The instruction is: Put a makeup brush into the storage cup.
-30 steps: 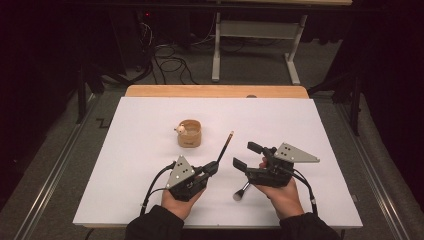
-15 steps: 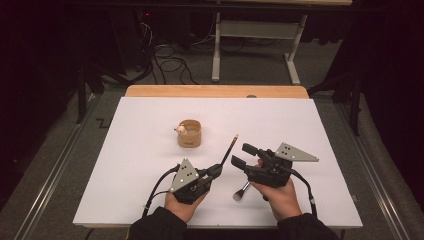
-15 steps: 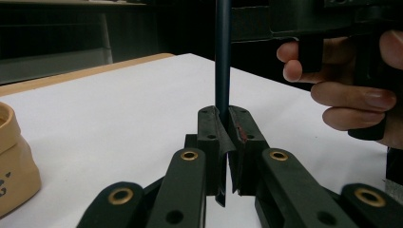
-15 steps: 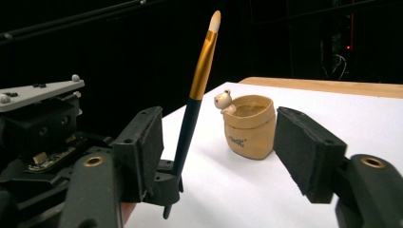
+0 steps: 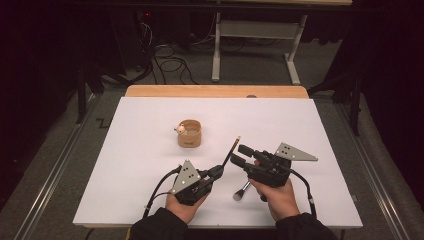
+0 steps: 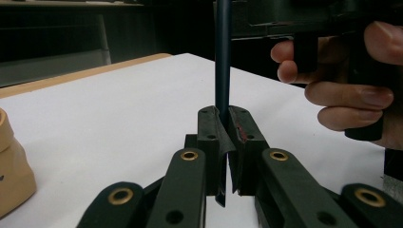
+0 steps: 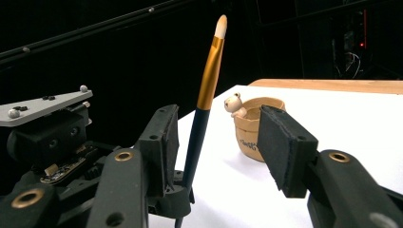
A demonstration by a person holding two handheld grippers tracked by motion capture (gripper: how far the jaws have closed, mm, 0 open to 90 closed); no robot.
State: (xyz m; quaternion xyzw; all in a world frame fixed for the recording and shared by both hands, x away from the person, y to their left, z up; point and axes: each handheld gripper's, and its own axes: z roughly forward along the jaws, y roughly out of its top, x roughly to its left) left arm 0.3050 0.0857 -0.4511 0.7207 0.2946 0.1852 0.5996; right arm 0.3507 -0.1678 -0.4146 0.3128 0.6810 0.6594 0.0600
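A: What's happening w/ the left hand-held gripper [image 5: 216, 172]?
B: It's clamping a thin brush [image 7: 204, 95] near its base, jaws tight, tip pointing up and away.
A: And the right hand-held gripper [image 7: 216, 149]?
B: Gaping wide, empty, its jaws flanking the brush w/o touching.
A: Step?
B: Prob. a handover, or dropping it in the cup [image 5: 189, 133] beyond both. Next: right needs closing squarely on the shaft.

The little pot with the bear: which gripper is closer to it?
Left. The left gripper sits just below-right of the pot; the right gripper is farther right.
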